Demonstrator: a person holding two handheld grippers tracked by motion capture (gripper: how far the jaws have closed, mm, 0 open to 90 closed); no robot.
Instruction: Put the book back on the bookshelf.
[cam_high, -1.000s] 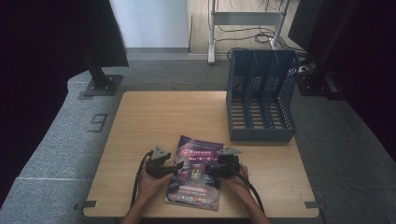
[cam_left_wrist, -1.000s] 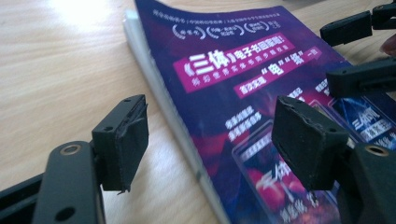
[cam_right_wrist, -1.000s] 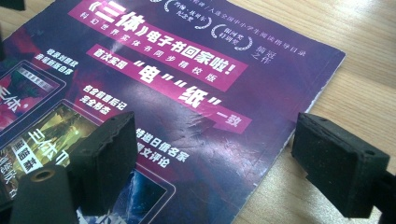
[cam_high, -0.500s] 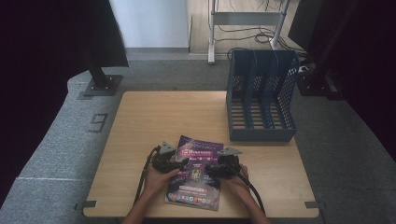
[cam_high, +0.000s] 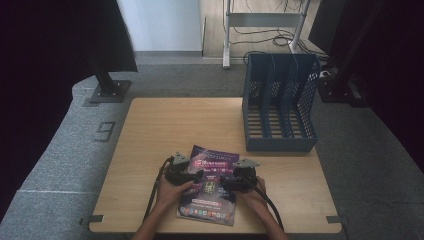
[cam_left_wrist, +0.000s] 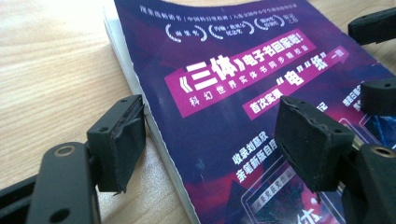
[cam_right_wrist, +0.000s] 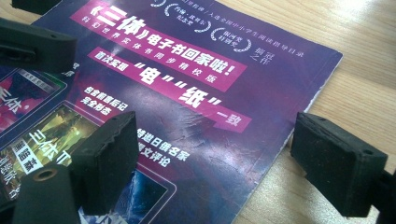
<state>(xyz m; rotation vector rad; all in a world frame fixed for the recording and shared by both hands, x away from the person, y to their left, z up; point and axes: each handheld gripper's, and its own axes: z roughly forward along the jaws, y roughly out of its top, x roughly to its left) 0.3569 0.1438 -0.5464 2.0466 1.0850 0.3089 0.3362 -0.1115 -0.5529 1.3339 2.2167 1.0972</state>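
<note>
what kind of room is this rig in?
Likely a lab or office recording space: a bare wooden table on grey carpet, dark curtains round it, and a metal desk frame with loose cables behind.

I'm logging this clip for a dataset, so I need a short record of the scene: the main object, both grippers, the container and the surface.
object: purple magazine, lying flat, cover up
left gripper: open, jaws straddling the magazine's left edge
right gripper: open, jaws straddling the magazine's right edge
container: blue file rack, upright at the table's far right, apart from the magazine; its slots look empty
surface: wooden table
contact: cannot tell whether the pads touch the magazine
</note>
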